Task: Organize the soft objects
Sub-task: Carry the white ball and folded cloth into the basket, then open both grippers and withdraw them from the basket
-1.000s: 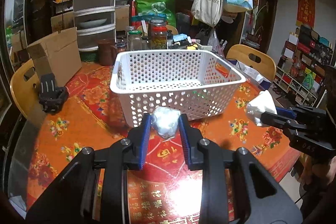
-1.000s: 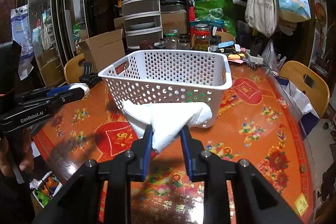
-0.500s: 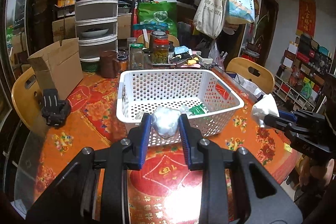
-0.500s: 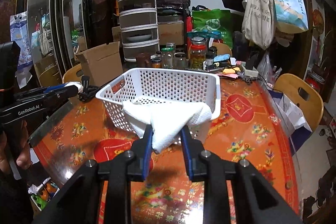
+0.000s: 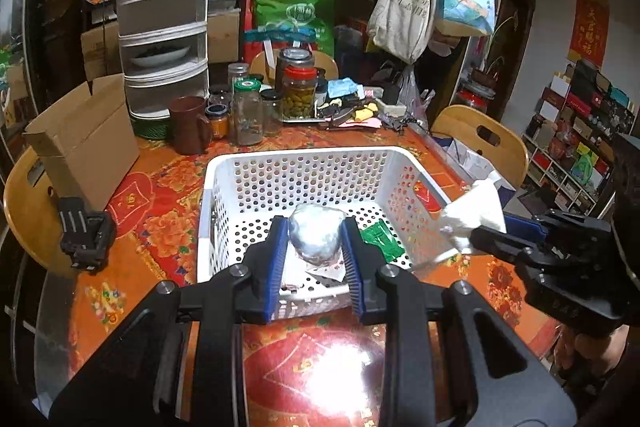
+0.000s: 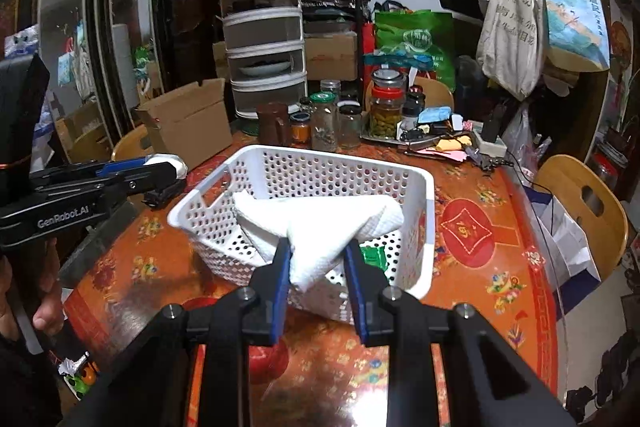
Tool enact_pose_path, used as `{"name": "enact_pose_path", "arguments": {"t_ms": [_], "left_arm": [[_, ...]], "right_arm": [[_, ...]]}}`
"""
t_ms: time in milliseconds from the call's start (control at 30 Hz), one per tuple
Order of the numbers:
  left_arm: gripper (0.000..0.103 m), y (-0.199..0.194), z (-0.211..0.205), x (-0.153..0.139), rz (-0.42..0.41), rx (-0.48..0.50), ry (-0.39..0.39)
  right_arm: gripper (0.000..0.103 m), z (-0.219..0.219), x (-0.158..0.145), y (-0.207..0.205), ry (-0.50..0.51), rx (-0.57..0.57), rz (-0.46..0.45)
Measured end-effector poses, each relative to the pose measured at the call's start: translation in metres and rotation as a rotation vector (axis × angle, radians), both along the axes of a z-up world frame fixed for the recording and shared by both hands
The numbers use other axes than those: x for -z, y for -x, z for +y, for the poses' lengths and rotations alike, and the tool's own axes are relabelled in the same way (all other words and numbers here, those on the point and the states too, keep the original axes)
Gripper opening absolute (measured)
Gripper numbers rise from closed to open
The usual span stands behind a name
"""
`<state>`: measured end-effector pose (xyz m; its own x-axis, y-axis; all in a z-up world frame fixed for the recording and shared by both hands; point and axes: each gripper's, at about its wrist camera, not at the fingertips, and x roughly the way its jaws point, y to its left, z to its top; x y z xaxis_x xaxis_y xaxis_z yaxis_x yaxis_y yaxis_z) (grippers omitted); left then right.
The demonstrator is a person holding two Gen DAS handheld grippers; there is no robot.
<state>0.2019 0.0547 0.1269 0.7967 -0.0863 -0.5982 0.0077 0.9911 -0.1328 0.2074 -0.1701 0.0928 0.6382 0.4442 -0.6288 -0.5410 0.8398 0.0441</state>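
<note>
My left gripper [image 5: 314,239] is shut on a crumpled clear plastic bag [image 5: 316,237] and hangs over the near half of the white perforated basket [image 5: 224,167]. A green packet [image 5: 380,239] and some paper lie on the basket floor. In the right wrist view my right gripper [image 6: 316,255] is shut on a folded white paper towel [image 6: 320,223], held above the near rim of the same basket [image 6: 424,187]. Each gripper shows in the other's view: the right gripper [image 5: 476,227] at the basket's right side, the left gripper [image 6: 168,167] at its left.
The basket stands on a round table with a red and orange patterned cloth [image 5: 160,227]. Behind it are glass jars [image 5: 298,89], a brown mug [image 5: 188,125], a cardboard box [image 5: 86,143] and a tiered white rack [image 5: 164,19]. Wooden chairs [image 5: 484,143] ring the table. A black clamp [image 5: 84,237] lies at the left.
Both grippers have risen and moved forward with their loads. They went from in front of the basket's near wall to above its rim, so the inside of the basket now shows.
</note>
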Motion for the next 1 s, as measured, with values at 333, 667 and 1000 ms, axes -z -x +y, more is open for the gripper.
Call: {"name": "enact_pose_path", "arguments": {"t_ms": [333,667,1000], "left_arm": [[0.025,-0.097,0.003,0.038,0.175,-0.041,-0.015],[0.025,-0.151,0.013,0.114,0.321,-0.067,-0.016],[0.025,-0.16,0.01,0.138,0.379,-0.055,-0.032]], "right_arm": [[0.025,0.031,0.046,-0.081,0.109,0.029,0.16],[0.025,0.051,0.093,-0.121,0.188,-0.001,0.277],[0.026,0.061,0.107,-0.13,0.21,-0.02,0.316]]}}
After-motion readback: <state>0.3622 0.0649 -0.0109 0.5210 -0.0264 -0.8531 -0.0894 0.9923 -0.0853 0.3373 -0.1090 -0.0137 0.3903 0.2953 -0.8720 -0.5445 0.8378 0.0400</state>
